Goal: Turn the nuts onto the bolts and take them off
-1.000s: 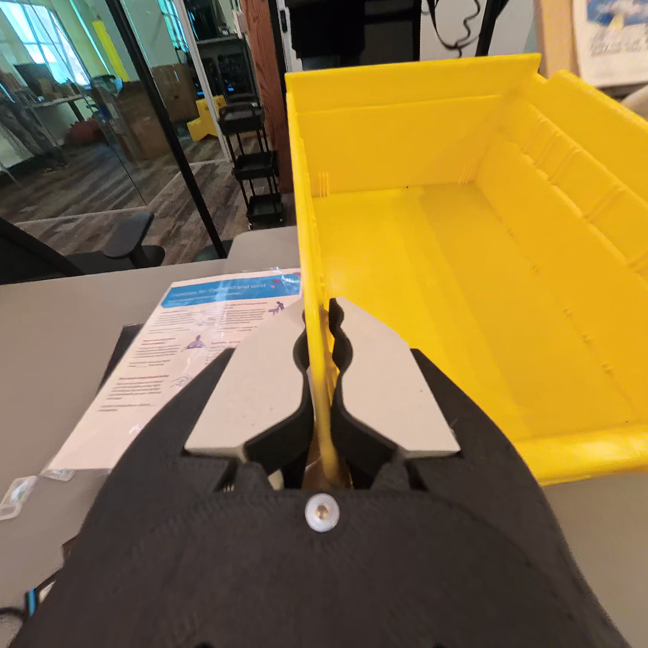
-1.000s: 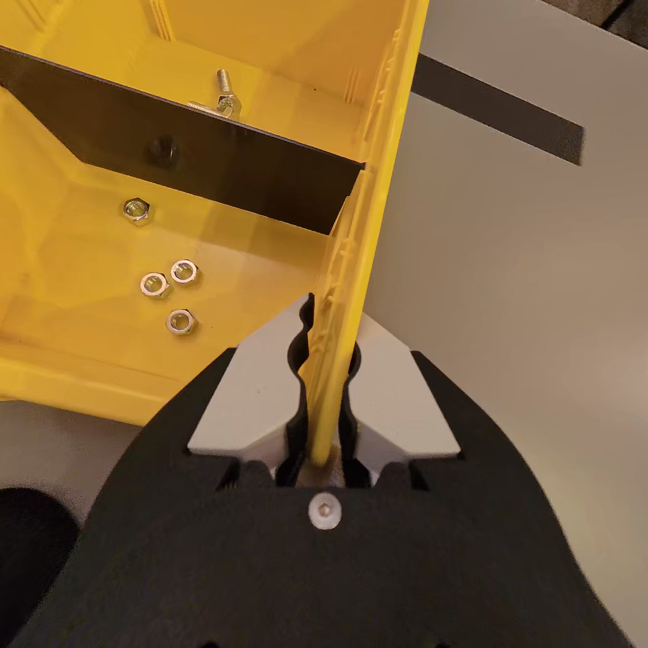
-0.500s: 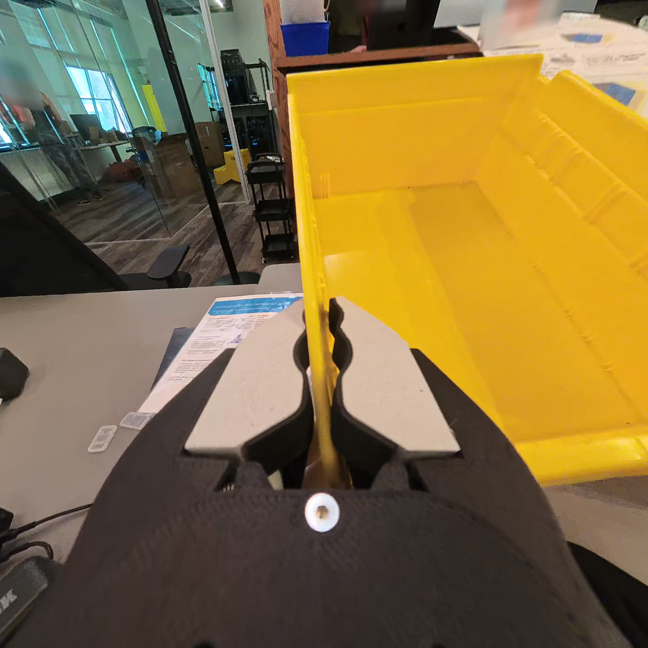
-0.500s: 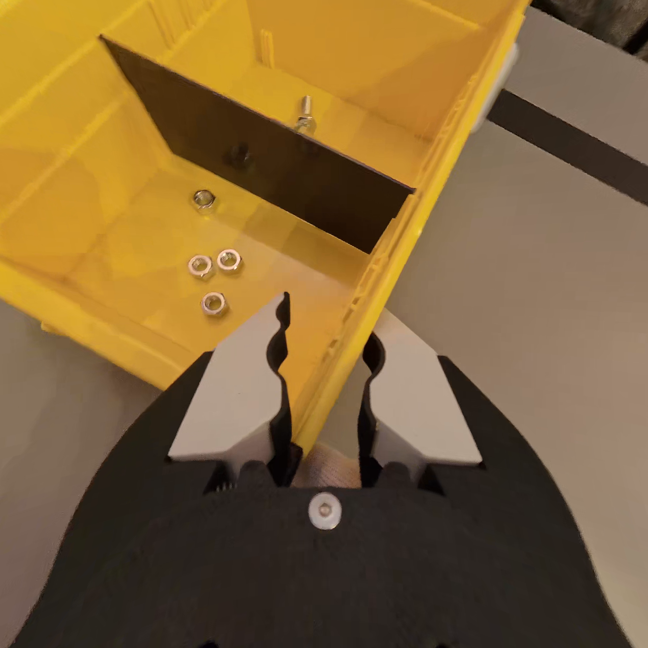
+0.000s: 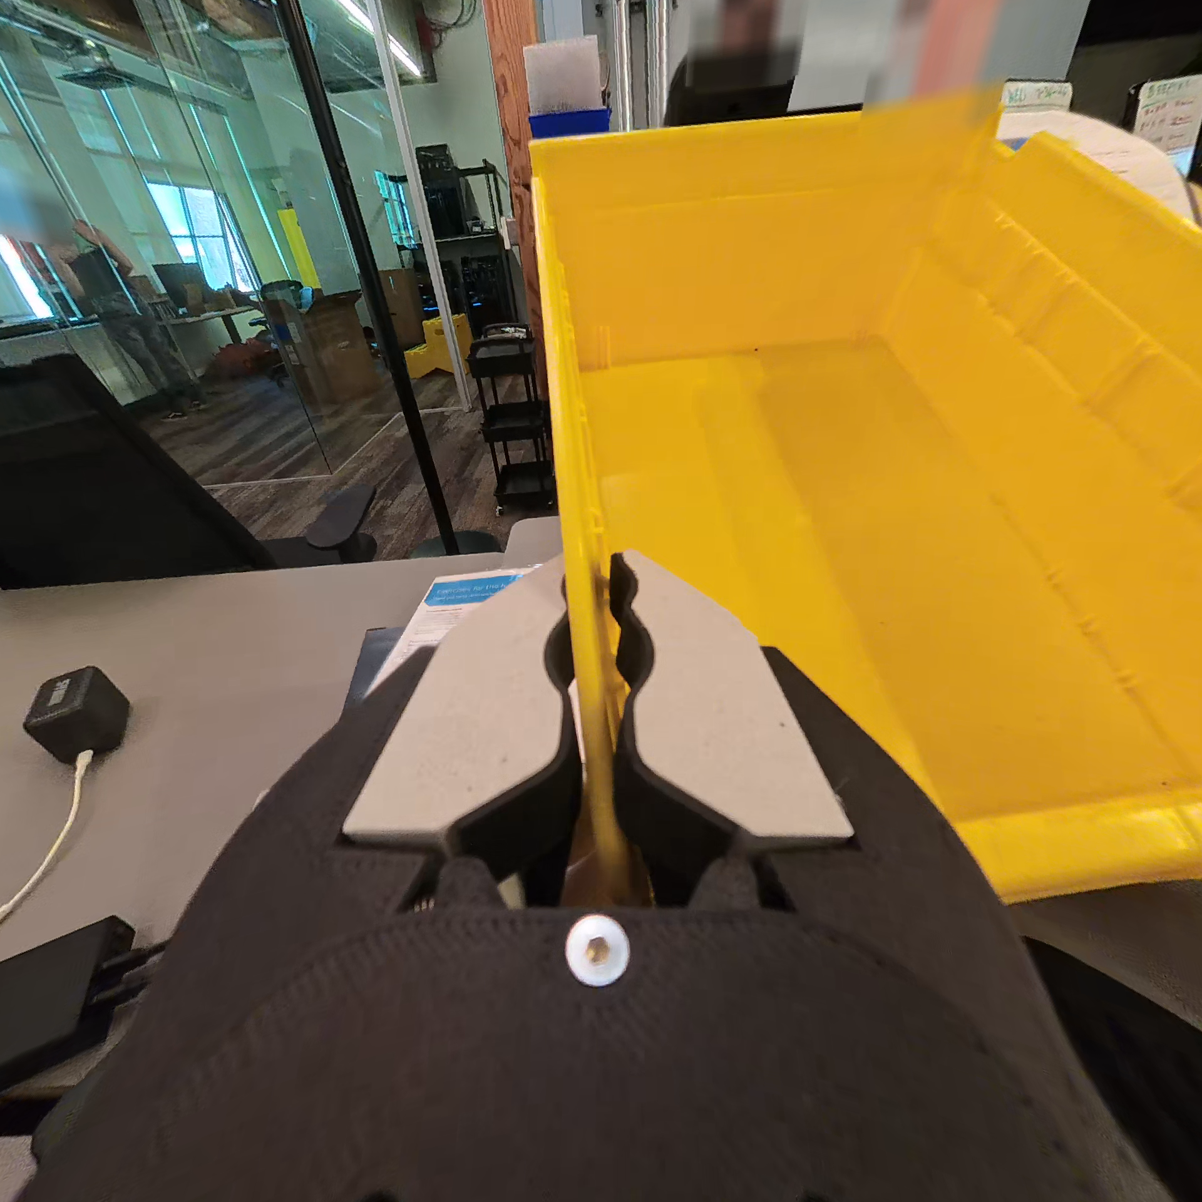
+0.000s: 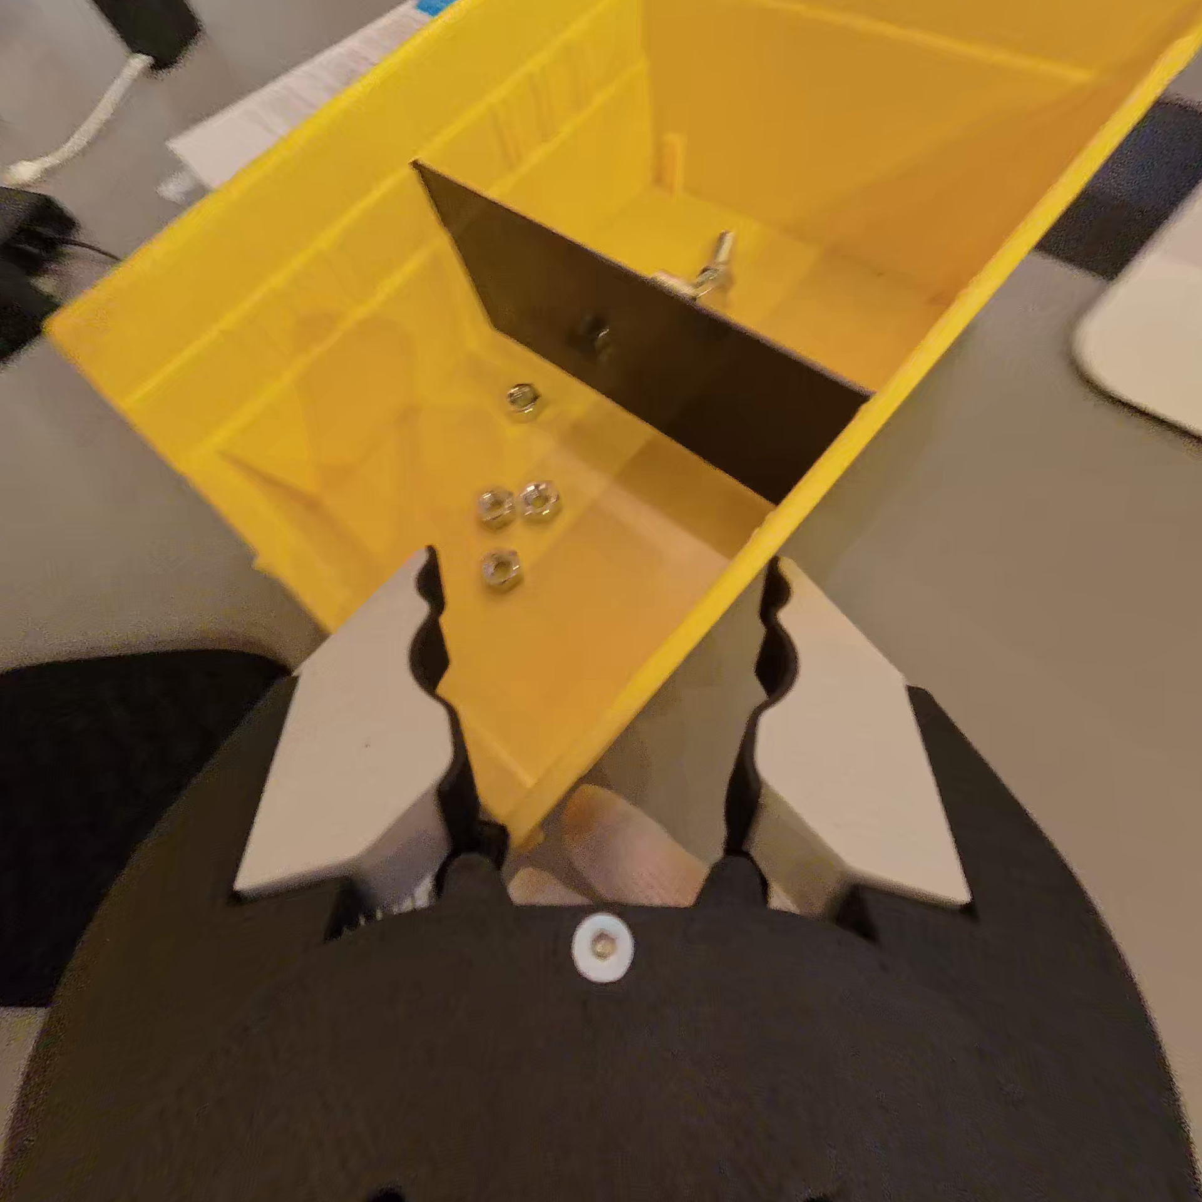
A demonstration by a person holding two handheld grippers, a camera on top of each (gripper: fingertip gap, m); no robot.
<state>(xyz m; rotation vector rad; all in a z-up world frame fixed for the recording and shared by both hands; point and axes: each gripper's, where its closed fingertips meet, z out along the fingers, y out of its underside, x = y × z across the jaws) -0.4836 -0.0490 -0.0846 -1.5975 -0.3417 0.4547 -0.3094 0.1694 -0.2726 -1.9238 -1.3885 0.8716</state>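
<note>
Count, right wrist view: four loose nuts [image 6: 514, 501] in the near compartment of one yellow bin [image 6: 325, 214]; one black divider [image 6: 650, 364]; bolts [image 6: 706, 270] in the far compartment, number unclear.

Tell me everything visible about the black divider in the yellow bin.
The divider is a thin, flat, dark panel, glossy enough to reflect a nut. It stands upright across the bin, wall to wall, splitting it in two. Four loose nuts lie on the near side; bolts lie beyond it, partly hidden by its top edge. Neither gripper touches it: the right gripper is open around the bin's near corner.
</note>
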